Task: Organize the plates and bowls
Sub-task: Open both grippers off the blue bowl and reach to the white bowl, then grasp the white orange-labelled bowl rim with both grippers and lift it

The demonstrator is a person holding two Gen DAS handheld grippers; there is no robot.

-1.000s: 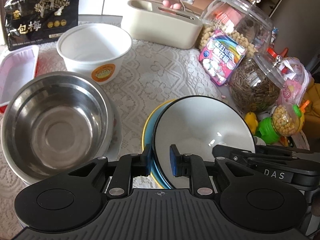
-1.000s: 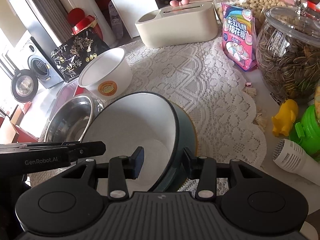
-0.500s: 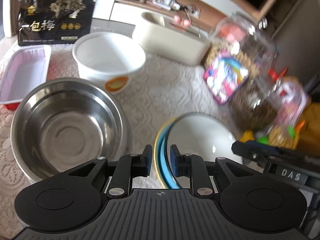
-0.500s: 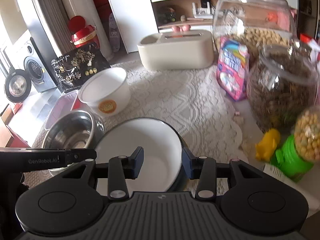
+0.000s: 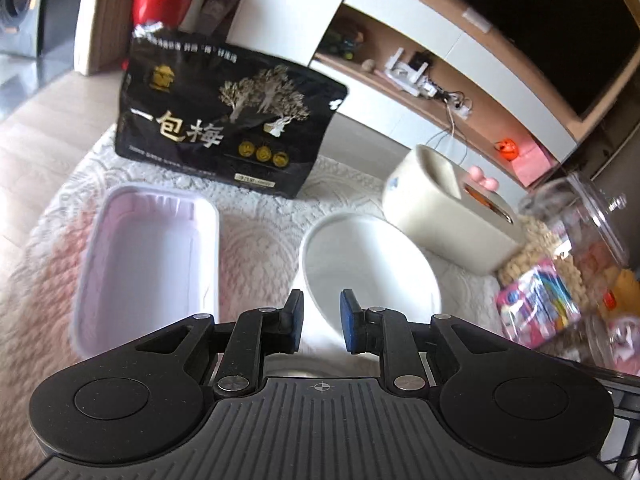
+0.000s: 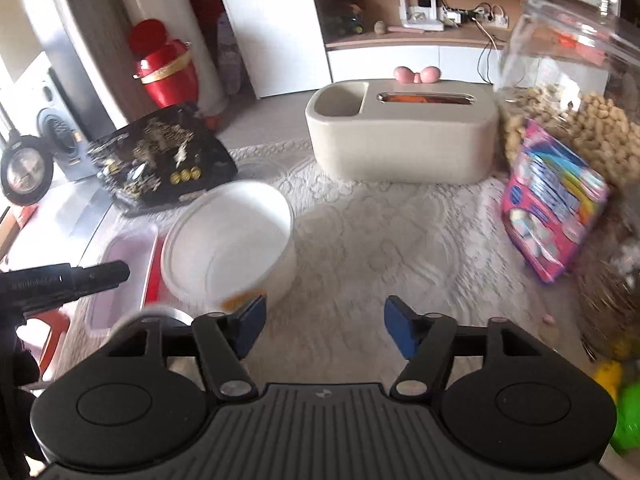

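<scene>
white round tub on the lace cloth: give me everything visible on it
The white round tub looks like thin plastic: a deep bowl with a rolled rim, straight walls and an orange label low on the side facing the right camera. It stands upright, open and empty on the lace tablecloth, with the pale rectangular tray apart to its left and the cream box behind. Nothing visibly touches it; motion blur softens its edges.
</scene>
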